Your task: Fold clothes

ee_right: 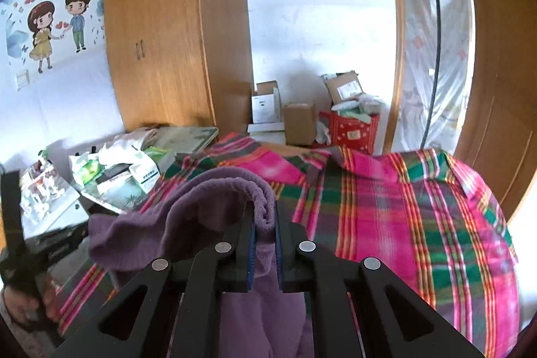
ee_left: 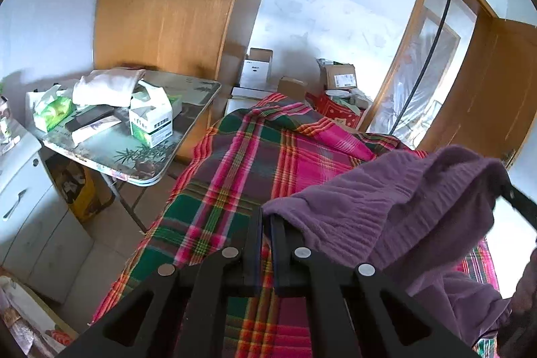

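- Grip, right: my right gripper (ee_right: pixel 263 223) is pinched on a rolled edge of the purple garment (ee_right: pixel 208 210), the cloth bunched between the blue-lined fingers and hanging below them.
- Grip, left: my left gripper (ee_left: pixel 266 223) has its fingers drawn nearly together with an edge of the same purple garment (ee_left: pixel 386 217) running into the narrow gap; I judge it clamped on that edge.
- Garment: it spans between the two grippers, lifted off the plaid bedspread (ee_left: pixel 235 163), sagging in loose ridges and not pulled flat.
- Progress: I see no crisp fold line and no squared, flat shape; the cloth is held in the air, so I judge that laying it down and folding it remain. This hold would suit either spreading the piece out or carrying one edge over to another; I cannot tell which.
- Open room: the plaid bedspread (ee_right: pixel 402 217) offers a broad bare stretch ahead and to my right, its surface rumpled toward the far end.
- Edges: the bed's left edge falls to the floor near the folding table (ee_left: pixel 188 89) with its tissue boxes (ee_left: pixel 151 119); a white cabinet (ee_left: pixel 20 190) stands nearer on that side. The wooden door (ee_left: pixel 496 96) bounds the right.
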Demonstrator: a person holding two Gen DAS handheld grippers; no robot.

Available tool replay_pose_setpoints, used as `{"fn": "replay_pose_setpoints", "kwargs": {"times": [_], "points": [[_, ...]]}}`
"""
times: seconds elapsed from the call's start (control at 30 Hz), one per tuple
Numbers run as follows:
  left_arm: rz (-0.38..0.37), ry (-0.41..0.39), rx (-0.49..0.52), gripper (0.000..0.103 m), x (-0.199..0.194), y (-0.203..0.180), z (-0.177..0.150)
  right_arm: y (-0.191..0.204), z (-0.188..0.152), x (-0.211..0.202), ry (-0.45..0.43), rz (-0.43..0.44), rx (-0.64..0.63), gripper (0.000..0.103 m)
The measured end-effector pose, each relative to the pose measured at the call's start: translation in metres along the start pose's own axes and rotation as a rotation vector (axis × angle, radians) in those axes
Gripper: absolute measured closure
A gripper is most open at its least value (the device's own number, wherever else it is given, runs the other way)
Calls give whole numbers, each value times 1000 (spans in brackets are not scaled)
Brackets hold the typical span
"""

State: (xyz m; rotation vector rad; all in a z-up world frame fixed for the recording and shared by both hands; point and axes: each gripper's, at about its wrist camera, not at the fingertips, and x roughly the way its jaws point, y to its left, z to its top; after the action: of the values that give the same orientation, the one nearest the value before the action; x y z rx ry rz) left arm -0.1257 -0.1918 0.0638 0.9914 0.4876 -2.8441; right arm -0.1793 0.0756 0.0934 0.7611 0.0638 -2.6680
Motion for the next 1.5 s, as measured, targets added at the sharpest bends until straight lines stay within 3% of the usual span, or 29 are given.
{"fn": "replay_pose_setpoints", "kwargs": {"times": [0.5,0.73,0.83,0.93,1.07,1.2,1.3,1.43,1.5], "points": [[50,58,-113,99,5,45,-19,25,24,68,21,43,1,93],[58,136,-137,98,11,53,-33,38,9,94,139,92,-23,91],[48,157,-140,98,9,52,-35,35,2,90,153,84,-20,89],[48,145,-133,96,-2,49,-34,30,-2,82,174,108,-9,79],[52,101,-95,87,-22,35,-31,20,-11,66,189,115,7,78],[0,88,-44,83,-35,15,-30,6,-23,45,197,131,43,77],[-47,113,7,81,-31,-5,-32,-8,-35,24,196,119,68,76],[-118,215,44,80,-11,-29,-42,-36,-57,-13,189,79,122,75],[-138,259,37,80,-2,-33,-49,-51,-68,-32,185,59,150,69]]}}
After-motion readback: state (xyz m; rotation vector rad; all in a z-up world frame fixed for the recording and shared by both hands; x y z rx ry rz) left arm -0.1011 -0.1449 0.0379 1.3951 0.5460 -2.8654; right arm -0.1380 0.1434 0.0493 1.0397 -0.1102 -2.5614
